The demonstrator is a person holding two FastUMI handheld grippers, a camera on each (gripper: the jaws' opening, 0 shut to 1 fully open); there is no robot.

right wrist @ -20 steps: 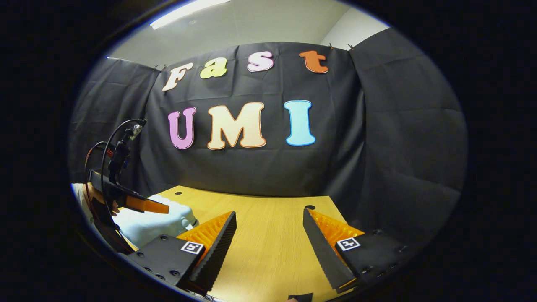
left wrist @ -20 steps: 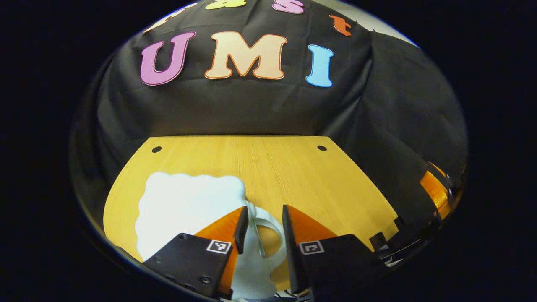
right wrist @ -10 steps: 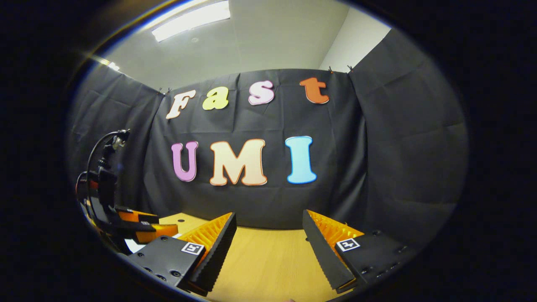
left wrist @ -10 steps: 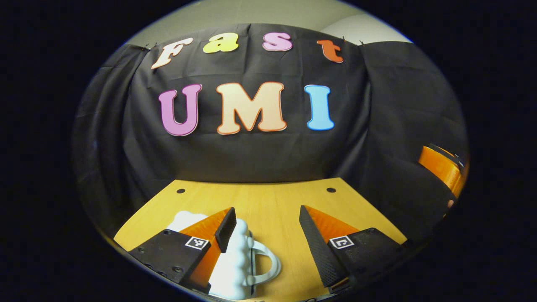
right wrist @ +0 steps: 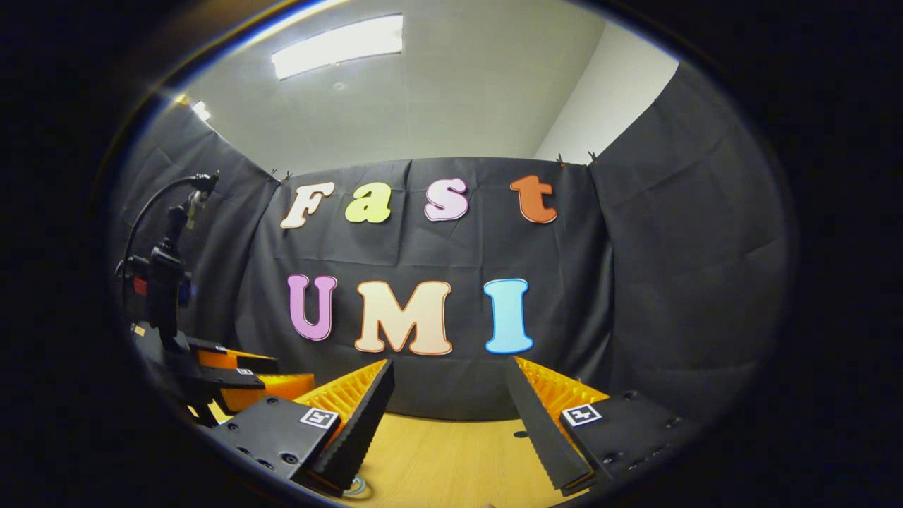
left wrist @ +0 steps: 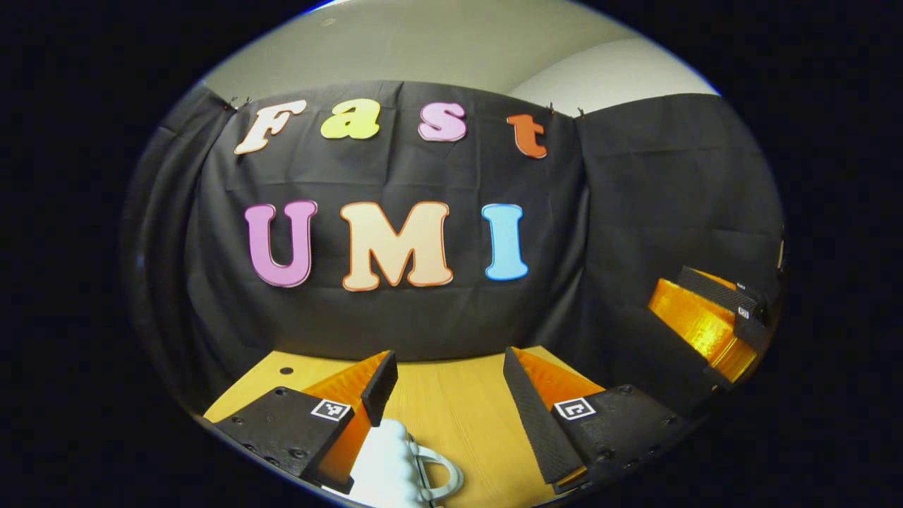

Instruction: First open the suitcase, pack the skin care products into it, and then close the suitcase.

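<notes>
Though low, suitcase (left wrist: 395,469) between fingers (left wrist: 379,389)

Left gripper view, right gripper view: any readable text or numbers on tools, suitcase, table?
None readable.
Left tool: a square black-and-white marker behind each finger, a pattern, no words.
Right tool: the same.
White suitcase: no print in sight.
Table: plain wood.

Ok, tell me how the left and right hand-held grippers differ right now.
The left hand-held gripper has the white suitcase with its loop handle just below its fingers, untouched; the right hand-held gripper has bare wooden table beneath it. In the right gripper view, the left one sits off to the right one's left. Shared: both are open and hold nothing, and both point at the black booth wall.
</notes>
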